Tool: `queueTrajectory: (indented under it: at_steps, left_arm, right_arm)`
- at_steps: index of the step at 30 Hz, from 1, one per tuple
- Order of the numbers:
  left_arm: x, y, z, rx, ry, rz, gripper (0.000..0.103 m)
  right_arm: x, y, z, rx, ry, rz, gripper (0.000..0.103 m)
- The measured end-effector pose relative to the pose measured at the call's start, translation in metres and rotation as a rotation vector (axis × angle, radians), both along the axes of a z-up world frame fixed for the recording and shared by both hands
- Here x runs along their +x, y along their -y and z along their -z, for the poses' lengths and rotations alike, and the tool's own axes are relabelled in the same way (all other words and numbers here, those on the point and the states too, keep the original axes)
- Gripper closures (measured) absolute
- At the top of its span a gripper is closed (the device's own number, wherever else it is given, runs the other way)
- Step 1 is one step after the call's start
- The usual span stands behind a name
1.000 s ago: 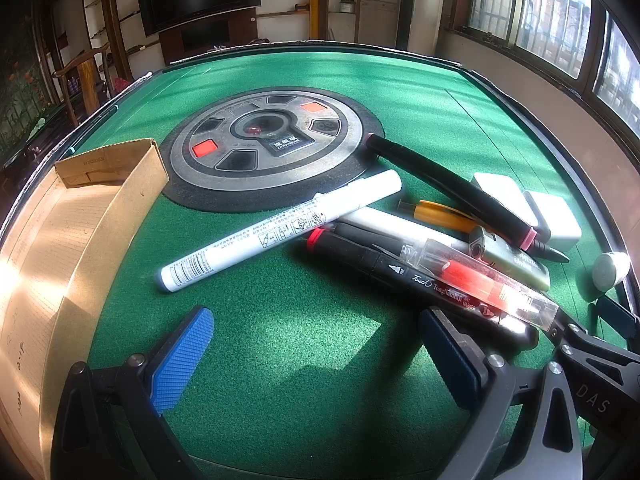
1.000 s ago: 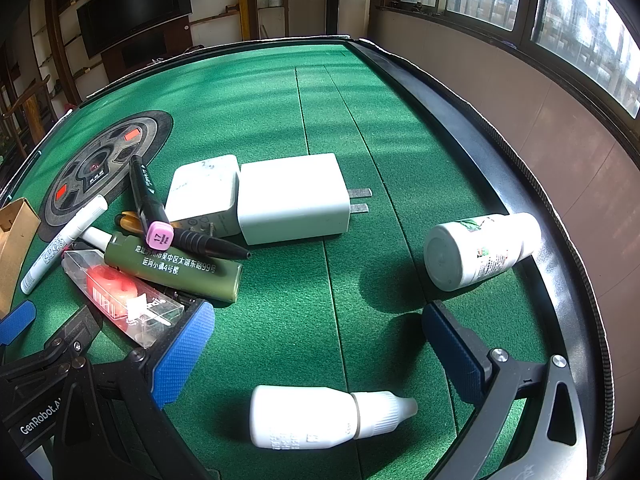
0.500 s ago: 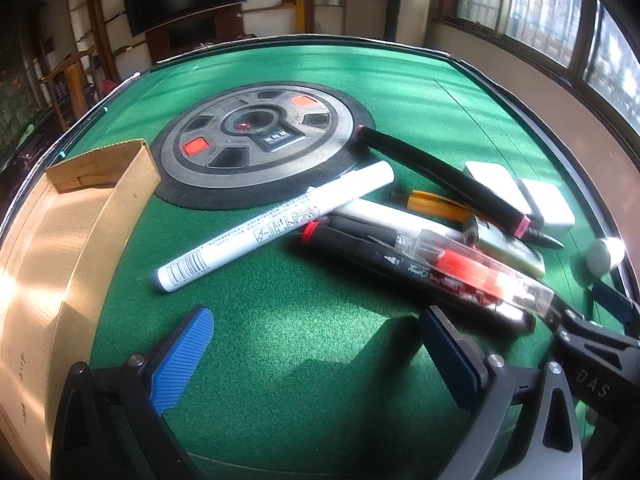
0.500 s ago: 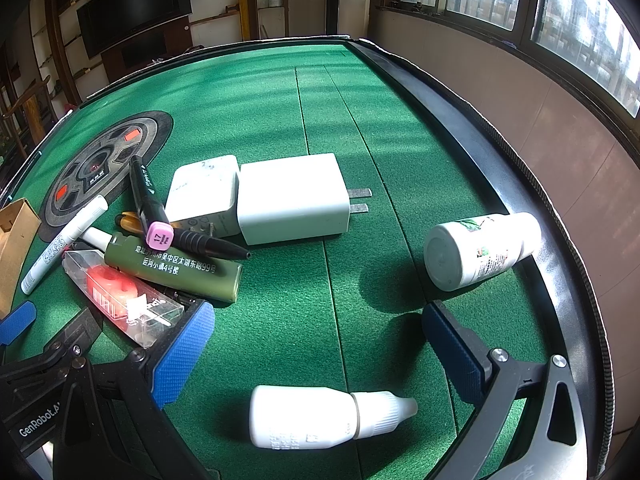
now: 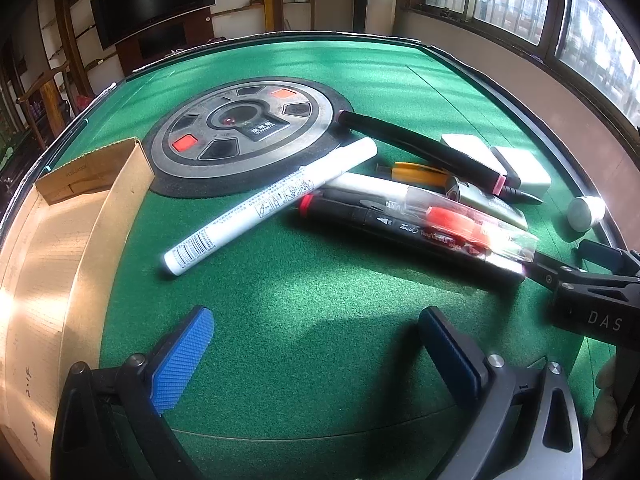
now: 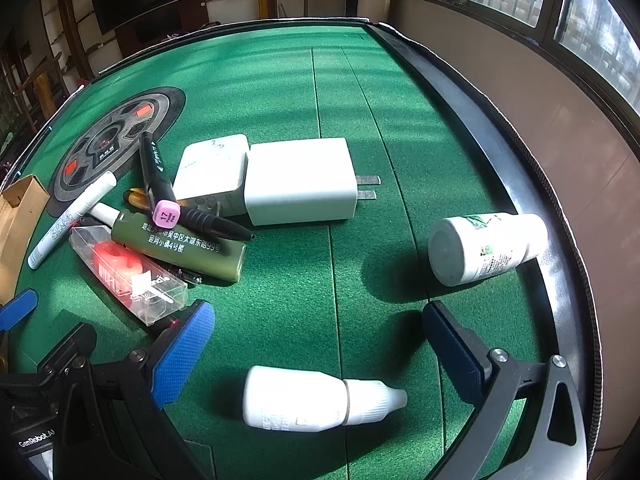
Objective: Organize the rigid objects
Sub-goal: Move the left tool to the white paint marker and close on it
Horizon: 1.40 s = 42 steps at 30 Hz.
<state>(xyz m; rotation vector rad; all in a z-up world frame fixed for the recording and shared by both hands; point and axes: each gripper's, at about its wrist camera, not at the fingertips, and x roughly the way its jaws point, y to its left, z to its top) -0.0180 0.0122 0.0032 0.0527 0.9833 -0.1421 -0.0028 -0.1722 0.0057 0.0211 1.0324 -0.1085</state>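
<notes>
A white marker [image 5: 272,204] lies on the green felt, ahead of my open, empty left gripper [image 5: 316,348]. Right of it is a pile: a black marker [image 5: 400,228], a clear case with a red insert [image 5: 464,220], a pink-banded black pen [image 5: 432,152] and an olive lighter [image 6: 180,244]. An open cardboard box [image 5: 60,248] stands at the left. My right gripper [image 6: 320,348] is open and empty above a small white dropper bottle [image 6: 316,398]. A white pill bottle [image 6: 484,248] lies to the right. Two white chargers [image 6: 296,180] lie beyond.
A round grey control disc [image 5: 244,132] is set in the table's middle. The table's raised black rim [image 6: 520,216] runs along the right, with a wall and windows beyond. The right gripper's body [image 5: 592,296] shows at the left wrist view's right edge.
The left gripper has turned slightly, so the scene has drifted a little left and down in its view. The right gripper and all objects have stayed still.
</notes>
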Motion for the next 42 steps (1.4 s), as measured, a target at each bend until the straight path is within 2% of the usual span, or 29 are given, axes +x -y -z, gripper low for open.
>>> queueTrajectory:
  at_steps: [3, 5, 7, 10, 13, 16, 18, 20, 22, 24, 26, 29, 31, 34, 36, 38, 42]
  left_arm:
    - [-0.005, -0.008, -0.005, -0.048, -0.009, 0.009, 0.003]
    - [-0.015, -0.019, -0.019, -0.107, 0.008, -0.006, 0.003]
    - [-0.031, -0.028, -0.047, -0.145, 0.072, -0.005, 0.003]
    - [-0.061, -0.043, -0.107, -0.188, 0.222, 0.018, 0.003]
    - [-0.088, -0.062, -0.172, -0.243, 0.334, 0.056, 0.003]
    - [-0.102, -0.079, -0.232, -0.226, 0.422, 0.103, 0.002]
    - [-0.105, -0.09, -0.264, -0.193, 0.48, 0.105, 0.001]
    - [-0.108, -0.101, -0.282, -0.134, 0.539, 0.076, 0.001]
    - [-0.105, -0.106, -0.284, -0.084, 0.573, 0.059, 0.001]
    - [-0.104, -0.111, -0.27, -0.057, 0.579, 0.061, 0.001]
    - [-0.094, -0.111, -0.242, -0.044, 0.528, 0.063, 0.001]
    - [-0.07, -0.11, -0.187, -0.119, 0.363, 0.101, 0.001]
    - [-0.057, -0.102, -0.15, -0.134, 0.271, 0.1, 0.001]
    - [-0.042, -0.088, -0.112, -0.136, 0.166, 0.12, 0.005]
    - [-0.036, -0.077, -0.099, -0.133, 0.14, 0.139, 0.005]
    - [-0.028, -0.066, -0.091, -0.091, 0.132, 0.144, 0.005]
    - [-0.002, -0.048, -0.067, -0.029, 0.103, 0.17, 0.005]
  right_arm:
    - [-0.013, 0.002, -0.008, -0.023, -0.006, 0.027, 0.003]
    - [-0.031, 0.002, -0.03, -0.052, 0.052, 0.022, 0.003]
    - [-0.052, 0.003, -0.065, -0.097, 0.133, 0.015, 0.003]
    - [-0.086, 0.006, -0.142, -0.151, 0.303, 0.005, 0.003]
    - [-0.122, 0.018, -0.239, -0.184, 0.495, 0.03, 0.003]
    - [-0.139, 0.03, -0.343, -0.231, 0.64, 0.068, 0.002]
    - [-0.142, 0.036, -0.405, -0.271, 0.694, 0.089, 0.0]
    - [-0.134, 0.038, -0.454, -0.302, 0.729, 0.072, 0.0]
    - [-0.115, 0.039, -0.477, -0.297, 0.674, 0.024, 0.0]
    - [-0.091, 0.038, -0.471, -0.217, 0.579, -0.016, 0.0]
    - [-0.077, 0.033, -0.437, -0.107, 0.51, -0.076, 0.0]
    - [-0.048, 0.008, -0.344, -0.013, 0.39, -0.172, 0.0]
    - [-0.033, -0.004, -0.278, 0.055, 0.337, -0.206, 0.0]
    - [-0.016, -0.007, -0.195, 0.155, 0.299, -0.153, 0.004]
    - [-0.006, -0.005, -0.153, 0.158, 0.296, -0.099, 0.004]
    - [0.002, 0.005, -0.119, 0.128, 0.287, -0.04, 0.004]
    - [0.007, 0.015, -0.082, 0.114, 0.305, -0.017, 0.004]
